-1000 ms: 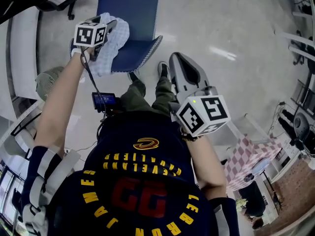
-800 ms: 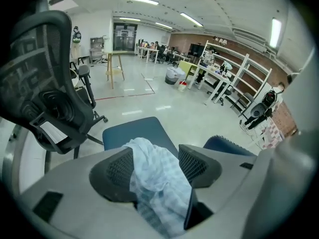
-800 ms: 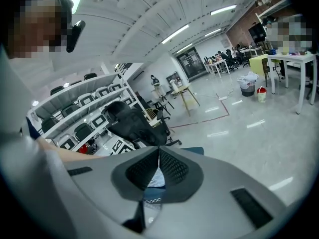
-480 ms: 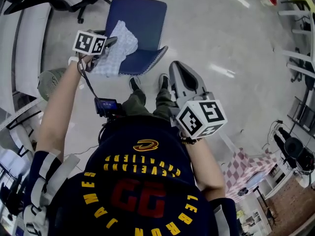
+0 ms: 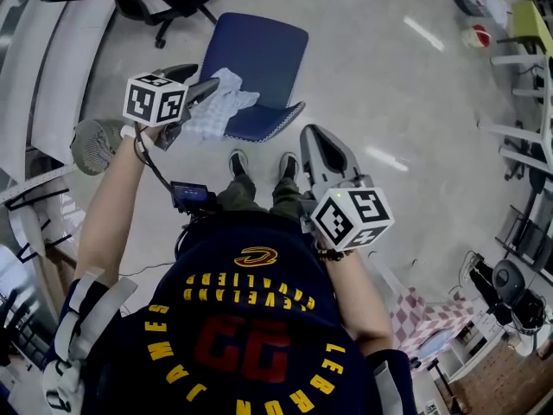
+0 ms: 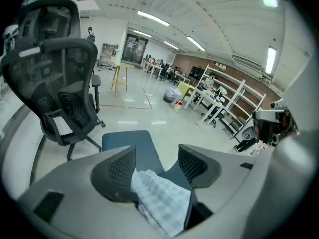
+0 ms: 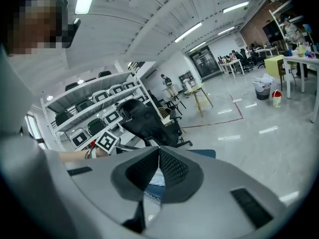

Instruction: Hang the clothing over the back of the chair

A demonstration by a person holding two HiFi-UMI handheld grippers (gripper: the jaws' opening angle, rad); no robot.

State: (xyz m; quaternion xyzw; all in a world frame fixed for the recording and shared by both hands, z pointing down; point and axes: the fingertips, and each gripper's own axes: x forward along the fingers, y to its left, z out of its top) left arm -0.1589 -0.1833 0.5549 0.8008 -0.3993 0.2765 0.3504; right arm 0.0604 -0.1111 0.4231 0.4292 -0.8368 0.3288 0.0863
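The checked clothing (image 5: pixel 220 109) lies bunched over the left end of the blue chair's (image 5: pixel 263 54) backrest (image 5: pixel 270 126). Part of it falls on the seat side and part hangs on the person's side, so its longer run seems to cross the top edge rather than follow it. How evenly it hangs down the outer face cannot be told from above. The left gripper (image 5: pixel 194 80) is just beside it, to the left and a little above, pointing down and forward at the cloth. In the left gripper view the jaws stand spread wide, and the clothing (image 6: pixel 162 198) shows low in the gap between them with neither pad pressing on it, so the left gripper (image 6: pixel 157 156) has nothing in its grasp. The right gripper (image 5: pixel 320 141) hangs well apart, on the right of the person's feet and off the chair's right corner. Its own view shows the jaws pressed together at the tips with nothing between them (image 7: pixel 158 153). The hanging looks essentially done. If the cloth needs straightening, the left gripper is much the nearer and would have to come down and to its right onto the fold. A black office chair (image 6: pixel 60 83) stands beyond the blue one on the pale floor (image 5: pixel 389 76).
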